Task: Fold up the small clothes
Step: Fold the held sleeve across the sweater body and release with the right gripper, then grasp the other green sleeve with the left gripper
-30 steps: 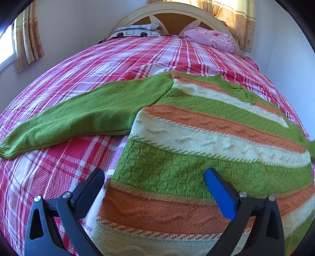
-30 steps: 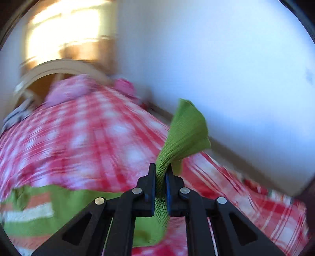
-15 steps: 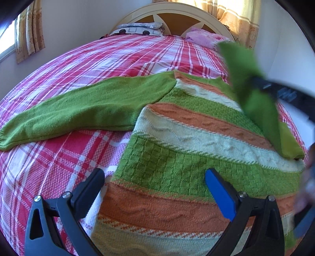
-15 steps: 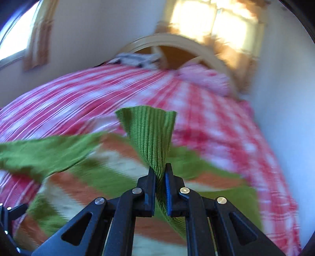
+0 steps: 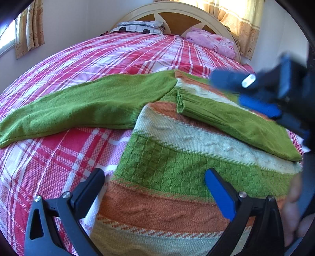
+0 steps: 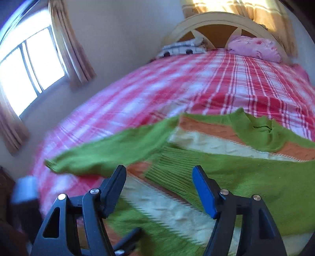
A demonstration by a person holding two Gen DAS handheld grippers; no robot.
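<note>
A striped green, orange and cream knitted sweater (image 5: 177, 167) lies flat on the bed. Its left green sleeve (image 5: 88, 106) stretches out to the left over the bedspread. Its right green sleeve (image 5: 236, 122) lies folded across the chest, cuff toward the left; it also shows in the right wrist view (image 6: 226, 177). My left gripper (image 5: 155, 189) is open and empty above the sweater's lower body. My right gripper (image 6: 159, 189) is open and empty just above the folded sleeve's cuff; it appears blurred in the left wrist view (image 5: 256, 92).
The bed has a red and white plaid bedspread (image 5: 118, 55). A pink pillow (image 5: 212, 41) and a patterned pillow (image 5: 139, 27) lie against the cream headboard (image 5: 177, 11). A window with curtains (image 6: 35, 63) is on the left wall.
My right gripper carried the right sleeve over the sweater's chest, laid it down and opened. My left gripper has stayed open over the lower body.
</note>
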